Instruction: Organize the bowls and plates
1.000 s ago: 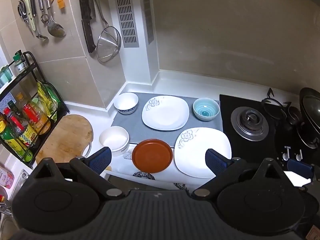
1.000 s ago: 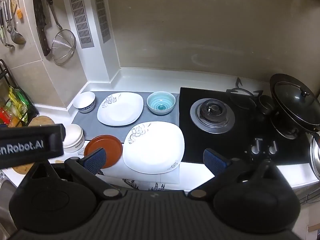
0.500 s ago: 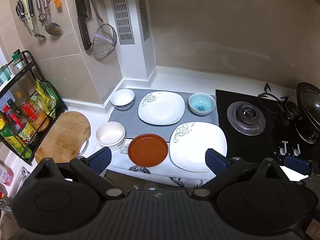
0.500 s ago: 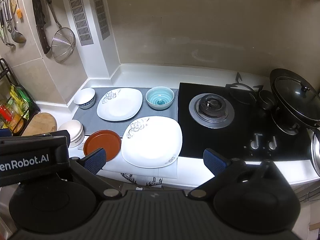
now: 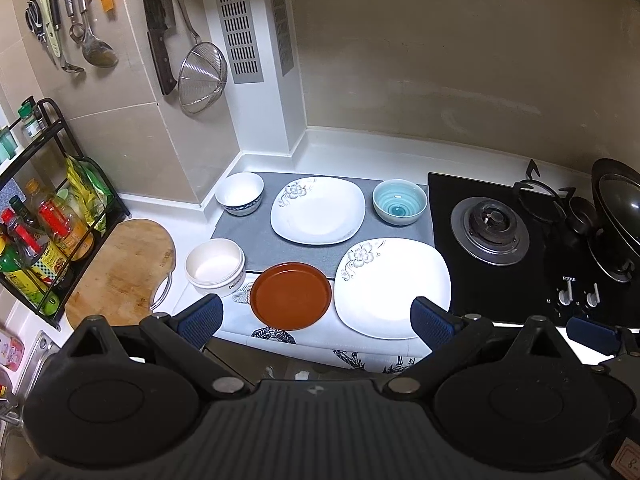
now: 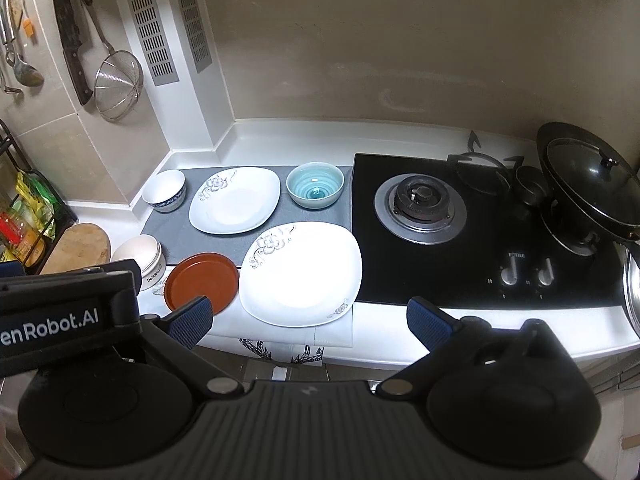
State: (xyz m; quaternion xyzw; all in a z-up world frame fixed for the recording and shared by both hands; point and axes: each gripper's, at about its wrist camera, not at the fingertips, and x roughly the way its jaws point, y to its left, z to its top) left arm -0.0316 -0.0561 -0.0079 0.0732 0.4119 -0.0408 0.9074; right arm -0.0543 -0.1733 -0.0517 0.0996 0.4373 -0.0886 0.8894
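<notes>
On the counter lie two white square plates with flower prints, a far one point(image 5: 318, 210) point(image 6: 234, 200) and a larger near one point(image 5: 394, 286) point(image 6: 302, 274). A brown round plate point(image 5: 291, 295) point(image 6: 200, 282) sits left of the near one. A blue-patterned white bowl point(image 5: 240, 193) point(image 6: 164, 190), a teal bowl point(image 5: 399, 202) point(image 6: 315, 184) and a cream bowl point(image 5: 215, 266) point(image 6: 142, 256) stand around them. My left gripper point(image 5: 316, 320) and right gripper point(image 6: 308, 320) both hang open above the counter's front edge, holding nothing.
A grey mat point(image 5: 256, 240) underlies the far dishes. A black gas hob point(image 5: 492, 232) point(image 6: 424, 208) with a lidded wok point(image 6: 588, 184) fills the right. A wooden cutting board point(image 5: 120, 272) and a bottle rack point(image 5: 44, 232) stand left. Utensils and a strainer point(image 5: 202, 78) hang on the wall.
Both grippers have drawn back and up from the counter, so the dishes look smaller and farther. Nothing on the counter moved; both stay open.
</notes>
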